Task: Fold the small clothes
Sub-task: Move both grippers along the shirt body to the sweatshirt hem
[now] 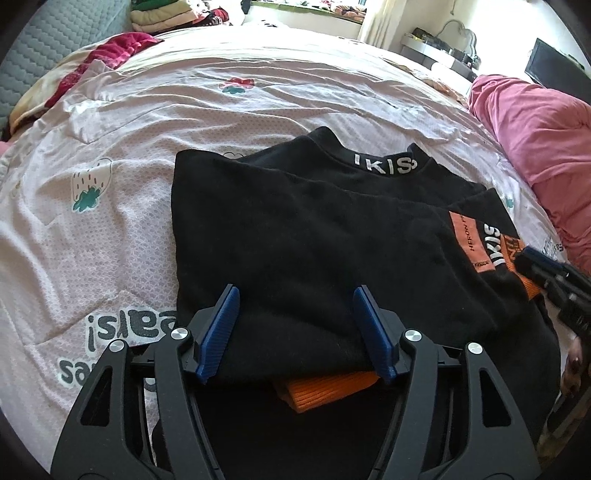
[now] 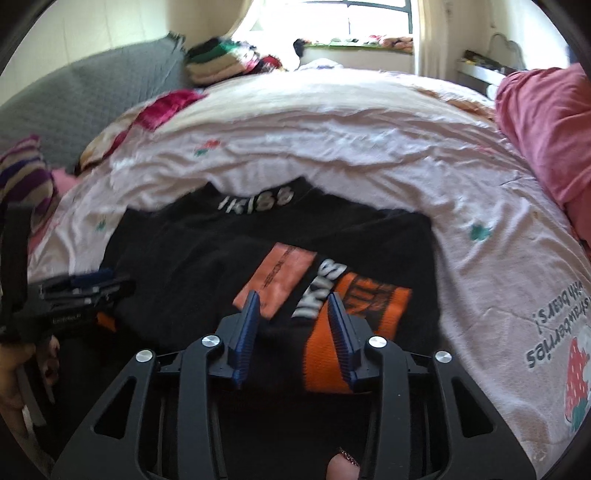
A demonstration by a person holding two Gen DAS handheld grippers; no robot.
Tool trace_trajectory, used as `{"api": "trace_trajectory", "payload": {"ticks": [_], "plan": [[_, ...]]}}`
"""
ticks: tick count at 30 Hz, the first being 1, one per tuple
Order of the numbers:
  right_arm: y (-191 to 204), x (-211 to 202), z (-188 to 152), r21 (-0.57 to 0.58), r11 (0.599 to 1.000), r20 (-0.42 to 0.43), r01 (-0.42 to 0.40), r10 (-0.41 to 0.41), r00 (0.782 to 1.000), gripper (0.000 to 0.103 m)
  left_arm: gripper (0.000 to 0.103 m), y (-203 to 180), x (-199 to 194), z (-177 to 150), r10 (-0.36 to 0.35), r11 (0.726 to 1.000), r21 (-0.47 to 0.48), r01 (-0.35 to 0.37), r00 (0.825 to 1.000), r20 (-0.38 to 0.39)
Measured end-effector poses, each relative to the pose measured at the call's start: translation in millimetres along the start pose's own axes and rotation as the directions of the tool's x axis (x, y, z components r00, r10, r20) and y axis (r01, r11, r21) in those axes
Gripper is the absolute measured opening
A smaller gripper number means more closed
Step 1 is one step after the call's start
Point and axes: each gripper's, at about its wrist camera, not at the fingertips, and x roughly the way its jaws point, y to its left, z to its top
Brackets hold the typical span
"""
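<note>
A small black sweater point(image 1: 314, 236) with a white-lettered collar point(image 1: 386, 164), an orange patch point(image 1: 471, 238) and orange cuffs lies partly folded on the bed; it also shows in the right wrist view point(image 2: 207, 258). My left gripper point(image 1: 297, 291) is open, its blue fingers over the sweater's near folded edge, empty. An orange cuff point(image 1: 325, 391) peeks out below it. My right gripper point(image 2: 291, 299) is open over the orange patch point(image 2: 280, 280) and orange cuff point(image 2: 332, 354), holding nothing. Each gripper shows at the other view's edge: the right point(image 1: 554, 280), the left point(image 2: 81, 288).
The bed has a pale pink strawberry-print quilt point(image 1: 147, 147). A pink blanket point(image 1: 535, 140) lies at the right. A red cloth point(image 1: 107, 55) and folded clothes point(image 1: 166, 14) sit at the far left by a grey sofa point(image 2: 74, 99). A shelf point(image 1: 443, 48) stands at the far right.
</note>
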Motion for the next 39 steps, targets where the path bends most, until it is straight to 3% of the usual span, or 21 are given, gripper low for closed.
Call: {"api": "trace_trajectory", "payload": {"ticks": [4,20,24,33,36,37,39], "plan": [[-6,21,-12,0.004,0.999,-0.093,0.051,-0.05,0.994,0.037,0.057,1,-1,-1,-0.008,1.0,-0.003,0.008,1.0,-0.007],[-19,1,-22,0.102,0.995,-0.033,-0.004,0.007,0.999,0.043,0.058,1,-7,-5,-0.01,1.0,-0.005,0.01,1.0,-0.007],[-18,-4,-21,0.113,0.994,-0.025,-0.011,0.013,1.0,0.047,0.063,0,-10,-5,-0.02,1.0,-0.003,0.02,1.0,-0.007],[-19,-15,-21,0.138,0.99,-0.005,-0.023,0.024,1.0,0.064,0.068,-4,-20,-4,-0.018,1.0,0.003,0.018,1.0,-0.002],[-20,-19,-20,0.151,0.988,0.005,-0.026,0.025,1.0,0.076,0.068,-4,-22,-4,-0.016,1.0,0.001,0.016,1.0,-0.001],[-20,-20,-20,0.155,0.988,0.009,-0.022,0.021,1.0,0.084,0.073,-4,-22,-5,-0.012,1.0,0.002,0.012,1.0,-0.001],[-21,-24,-19,0.166,0.986,0.023,-0.035,0.031,0.999,0.086,0.079,-5,-24,-5,-0.01,1.0,0.006,0.01,1.0,0.002]]}}
